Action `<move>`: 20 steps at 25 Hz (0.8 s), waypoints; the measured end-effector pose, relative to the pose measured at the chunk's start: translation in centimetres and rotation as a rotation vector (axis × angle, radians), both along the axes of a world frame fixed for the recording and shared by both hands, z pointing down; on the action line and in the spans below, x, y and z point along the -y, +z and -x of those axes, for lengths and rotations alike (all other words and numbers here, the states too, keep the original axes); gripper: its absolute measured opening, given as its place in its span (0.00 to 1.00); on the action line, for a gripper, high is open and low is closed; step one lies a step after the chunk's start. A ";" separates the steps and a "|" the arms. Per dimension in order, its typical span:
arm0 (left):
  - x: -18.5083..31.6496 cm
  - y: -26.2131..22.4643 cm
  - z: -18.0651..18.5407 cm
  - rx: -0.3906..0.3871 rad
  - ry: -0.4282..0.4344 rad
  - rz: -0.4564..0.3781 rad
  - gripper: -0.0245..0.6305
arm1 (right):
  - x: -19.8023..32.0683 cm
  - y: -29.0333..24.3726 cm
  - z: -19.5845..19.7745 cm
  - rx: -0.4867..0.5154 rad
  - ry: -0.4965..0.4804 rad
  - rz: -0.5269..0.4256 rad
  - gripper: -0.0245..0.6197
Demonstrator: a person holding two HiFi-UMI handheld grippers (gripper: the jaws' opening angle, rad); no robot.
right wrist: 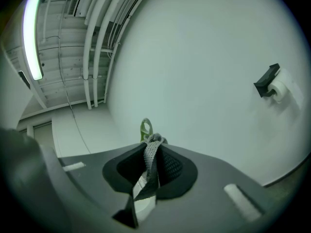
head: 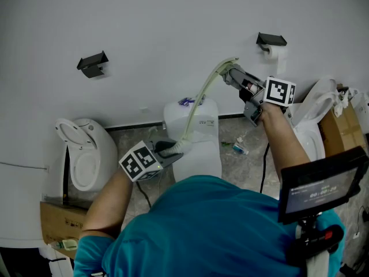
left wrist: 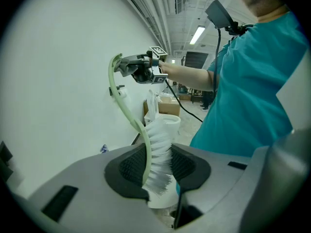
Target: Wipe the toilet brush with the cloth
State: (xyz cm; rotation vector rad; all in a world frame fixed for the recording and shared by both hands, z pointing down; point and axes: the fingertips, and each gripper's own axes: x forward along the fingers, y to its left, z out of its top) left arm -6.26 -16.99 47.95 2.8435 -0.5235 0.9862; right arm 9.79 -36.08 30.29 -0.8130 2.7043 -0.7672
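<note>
A toilet brush with a curved pale green handle [head: 199, 100] and white bristles [left wrist: 160, 154] runs from my left gripper up to my right one. My left gripper [head: 173, 149] is shut on the brush's bristle end; the bristles fill the gap between its pads [left wrist: 158, 169]. Higher up by the wall, my right gripper [head: 229, 73] is shut on a grey mesh cloth [right wrist: 151, 159] pinched round the handle near its top. The handle's green loop end [right wrist: 146, 128] pokes out just past the cloth. The left gripper view also catches the right gripper [left wrist: 125, 66] at the handle's top.
A white toilet [head: 83, 154] stands at the left, another white cistern [head: 202, 131] is below the brush, and a third toilet [head: 314, 111] is at the right. On the wall are a toilet-roll holder [head: 271, 40] and a black bracket [head: 92, 64]. Cardboard boxes [head: 57, 221] sit low left; a small bottle [head: 239, 149] lies on the floor.
</note>
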 end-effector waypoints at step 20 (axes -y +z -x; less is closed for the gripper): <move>-0.4 4.4 4.6 -0.182 -0.241 0.126 0.23 | -4.2 -0.5 -0.3 -0.050 -0.057 -0.106 0.11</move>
